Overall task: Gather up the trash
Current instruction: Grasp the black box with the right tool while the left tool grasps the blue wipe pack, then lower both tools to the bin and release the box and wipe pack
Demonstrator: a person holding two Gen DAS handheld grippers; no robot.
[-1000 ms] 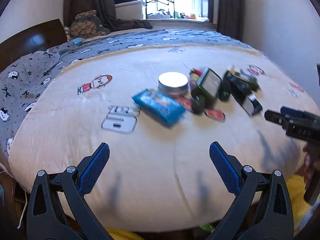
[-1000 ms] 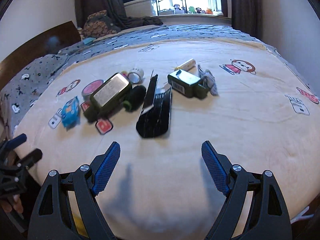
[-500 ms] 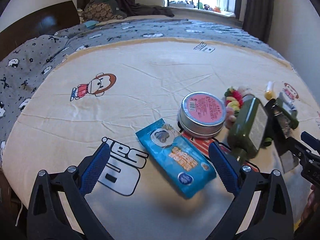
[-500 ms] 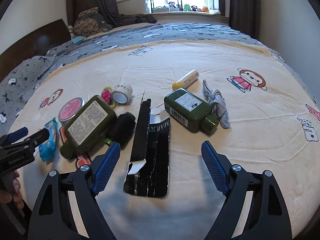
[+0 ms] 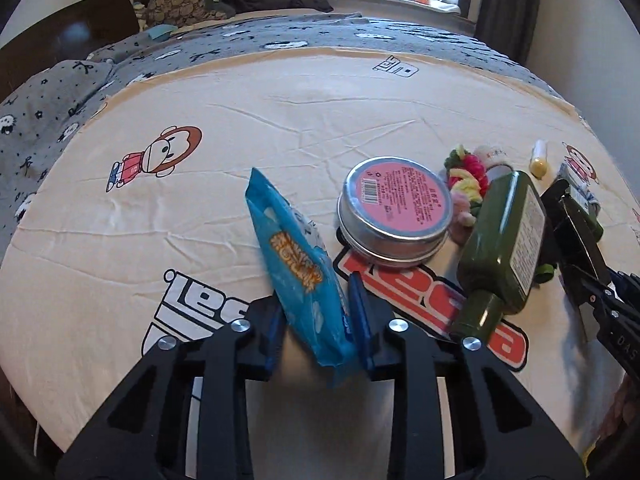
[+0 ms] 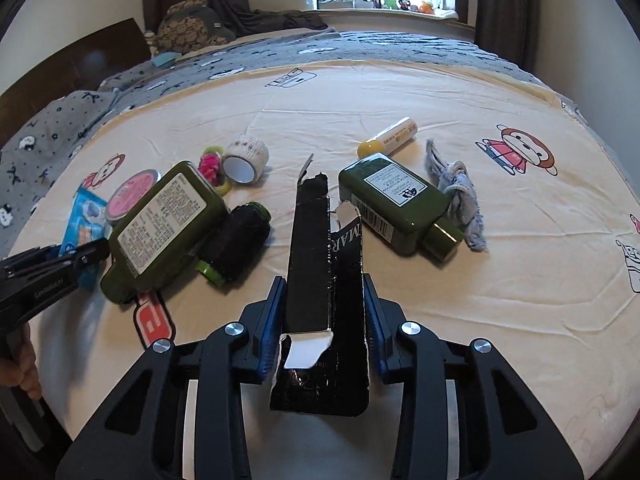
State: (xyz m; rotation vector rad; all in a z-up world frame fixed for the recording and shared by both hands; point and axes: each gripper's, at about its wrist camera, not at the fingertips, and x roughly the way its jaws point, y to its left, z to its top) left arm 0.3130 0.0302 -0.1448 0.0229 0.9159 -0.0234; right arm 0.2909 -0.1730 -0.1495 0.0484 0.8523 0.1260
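Two grippers close at once on litter strewn over a cartoon-print bedsheet (image 5: 280, 92). The left gripper (image 5: 316, 320) has its jaws closing on a blue snack wrapper (image 5: 298, 264), the blue pads already pressing its lower end so that the packet stands tilted up off the sheet, just beside a round tin with a pink label (image 5: 394, 208). The right gripper (image 6: 324, 320) is likewise closing, its pads against both edges of a torn black carton (image 6: 320, 264) that lies flattened between the two green bottles (image 6: 160, 224) (image 6: 396, 204).

Collection appears to be at its start: both pieces are gripped but neither has left the bed (no bin or bag shows in either view, so where they go cannot be told). Left on the sheet are the tin, both bottles, a black-wrapped bottle with a green cap (image 6: 236, 244), a roll of white tape (image 6: 245, 159), coloured hair ties (image 6: 210, 166), a yellow-capped tube (image 6: 388, 137) and a grey rag (image 6: 460, 196). Which of these count as trash is a matter of judgement; the wrapper and carton look the clearest cases.
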